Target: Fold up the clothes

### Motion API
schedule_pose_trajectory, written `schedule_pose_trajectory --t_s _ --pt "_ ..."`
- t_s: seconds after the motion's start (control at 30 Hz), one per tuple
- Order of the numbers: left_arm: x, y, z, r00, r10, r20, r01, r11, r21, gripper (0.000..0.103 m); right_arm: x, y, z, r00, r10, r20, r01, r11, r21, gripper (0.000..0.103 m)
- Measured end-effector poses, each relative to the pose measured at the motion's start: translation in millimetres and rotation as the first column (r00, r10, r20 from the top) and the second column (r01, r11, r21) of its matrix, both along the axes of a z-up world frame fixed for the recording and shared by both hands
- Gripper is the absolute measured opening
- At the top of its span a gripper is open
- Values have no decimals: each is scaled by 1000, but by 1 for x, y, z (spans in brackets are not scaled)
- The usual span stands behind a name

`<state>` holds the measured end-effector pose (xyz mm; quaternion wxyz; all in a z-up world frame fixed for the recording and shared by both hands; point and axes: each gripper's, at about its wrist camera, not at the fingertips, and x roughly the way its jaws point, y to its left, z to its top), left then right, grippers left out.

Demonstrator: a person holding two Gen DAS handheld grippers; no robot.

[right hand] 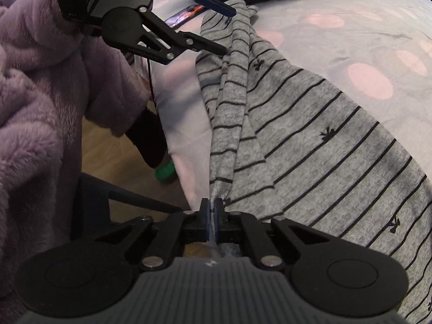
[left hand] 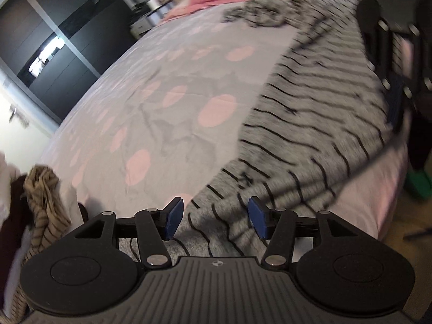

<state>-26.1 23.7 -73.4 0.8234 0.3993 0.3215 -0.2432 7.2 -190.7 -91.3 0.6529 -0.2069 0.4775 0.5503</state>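
Grey striped garment (right hand: 310, 135), a soft jersey knit with thin black lines and tiny bow marks, lies along the near edge of the bed (right hand: 351, 27), one bunched edge pinched tight in the closed right gripper (right hand: 213, 210). Left gripper (left hand: 213, 216) hangs over the cloth with its blue pads apart and gripping nothing, so I judge that any pull now comes from one corner only, dragging the limp fabric skewed or off the spotted sheet (left hand: 162, 108).
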Motion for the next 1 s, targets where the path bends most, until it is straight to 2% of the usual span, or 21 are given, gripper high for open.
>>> schedule_pose_trajectory --t_s 0.1,0.2,0.3,0.37,0.4,0.47,0.57,0.63,0.7,0.73,0.87,0.93,0.97,1.0 --pt "-5 -5 -9 998 -52 39 49 996 75 52 0 0 0 1000 2 -1 -2 1000 -1 4" --pt "-6 -13 -20 990 -119 81 104 980 170 52 -2 -1 1 1000 28 -12 -28 1000 3 4" --pt "0 -18 -32 987 -148 69 128 965 230 49 -6 2 1 998 54 -16 -54 999 1 4" --pt "4 -21 -41 986 -156 55 136 953 269 25 -8 3 0 998 63 -19 -63 998 0 4" --pt "5 -23 -45 987 -157 46 138 948 285 23 -9 3 0 998 65 -16 -65 998 -3 4" --pt "4 -25 -51 986 -163 29 146 939 312 10 -11 2 0 998 63 -8 -63 998 -8 5" --pt "1 -27 -56 987 -161 25 143 930 339 3 -7 -3 7 1000 14 -2 -13 1000 17 9" --pt "-1 -27 -54 990 -137 32 118 933 339 3 -2 -6 12 1000 -29 2 28 999 38 14" --pt "-4 -26 -50 994 -107 30 91 939 333 2 3 -9 17 997 -71 19 70 996 57 40" --pt "-6 -26 -47 995 -94 30 79 940 333 2 4 -9 19 996 -87 36 85 994 65 42" --pt "-20 -21 -37 999 -49 7 43 940 338 2 4 0 19 991 -108 74 102 992 81 42" --pt "-29 -18 -34 999 -39 -19 43 936 350 2 -2 9 14 991 -94 99 87 994 67 38" --pt "-34 -16 -33 999 -37 -39 48 935 353 2 -5 13 11 990 -84 117 78 995 55 34" --pt "-39 -15 -32 997 -35 -62 55 934 354 2 -10 18 8 986 -72 153 68 997 32 15"
